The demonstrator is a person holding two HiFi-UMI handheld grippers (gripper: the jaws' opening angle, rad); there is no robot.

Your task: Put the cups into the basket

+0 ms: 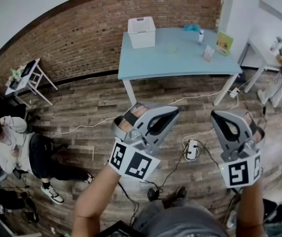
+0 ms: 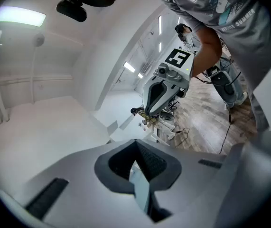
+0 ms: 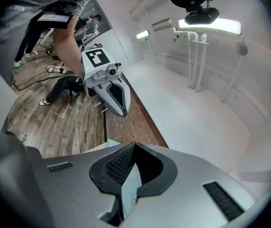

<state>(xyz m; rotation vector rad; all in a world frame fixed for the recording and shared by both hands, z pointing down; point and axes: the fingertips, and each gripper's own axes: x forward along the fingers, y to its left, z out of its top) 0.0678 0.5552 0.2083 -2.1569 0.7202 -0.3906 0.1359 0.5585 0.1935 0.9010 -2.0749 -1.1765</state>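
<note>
A white slatted basket (image 1: 141,32) stands at the back left of the light-blue table (image 1: 180,63), far ahead of me. Something faint and clear, maybe a cup (image 1: 170,47), sits near the table's middle; I cannot make it out. Both grippers are held up over the wooden floor, well short of the table. My left gripper (image 1: 169,113) is shut with nothing in it, its pads meeting (image 2: 135,144). My right gripper (image 1: 219,116) is also shut and empty, jaws closed together (image 3: 134,147). Each gripper view shows the other gripper (image 2: 166,87) (image 3: 107,87).
On the table's right side are a white bottle (image 1: 200,36), a green card (image 1: 224,42) and a small sign (image 1: 208,53). A power strip (image 1: 192,149) and cables lie on the floor between me and the table. A person (image 1: 17,147) sits at the left, near a small white rack (image 1: 28,78).
</note>
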